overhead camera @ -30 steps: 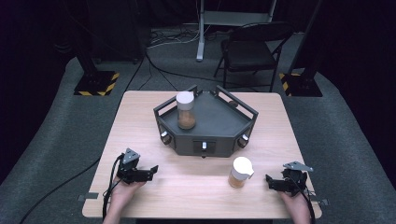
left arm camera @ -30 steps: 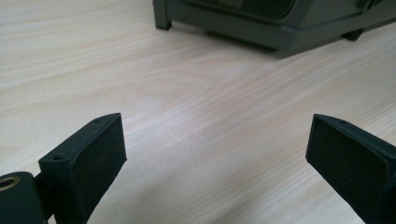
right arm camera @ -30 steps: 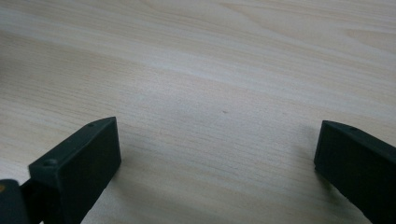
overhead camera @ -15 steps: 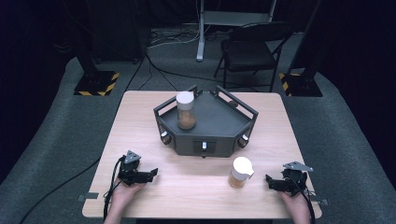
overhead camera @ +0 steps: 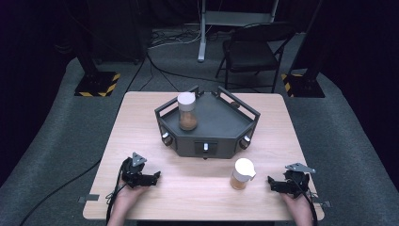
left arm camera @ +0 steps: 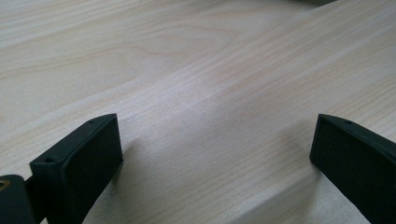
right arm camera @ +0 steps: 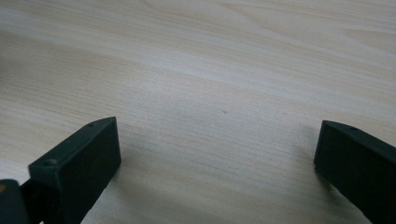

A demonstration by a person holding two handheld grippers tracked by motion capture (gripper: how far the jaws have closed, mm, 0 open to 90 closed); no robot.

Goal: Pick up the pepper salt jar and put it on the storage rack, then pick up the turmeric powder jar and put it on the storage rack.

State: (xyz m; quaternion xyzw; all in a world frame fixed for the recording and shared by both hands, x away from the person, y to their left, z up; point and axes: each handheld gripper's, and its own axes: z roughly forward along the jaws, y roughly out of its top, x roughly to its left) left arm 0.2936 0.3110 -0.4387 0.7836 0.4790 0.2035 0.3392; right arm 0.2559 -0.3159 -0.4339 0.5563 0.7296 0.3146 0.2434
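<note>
- Left tool [overhead camera: 154, 177] is held low at the near left of the bench [overhead camera: 141, 117]; its jaws have just been opening and are spread wide, with bare wood between them.
- Right tool [overhead camera: 272, 182] is held at the near right, jaws spread, nothing gripped.
- White-capped jar [overhead camera: 242, 173] is stood upright near the right tool, apart from it.
- A 2nd jar [overhead camera: 187, 111] is stood in the dark tray [overhead camera: 226, 127], far centre.
</note>
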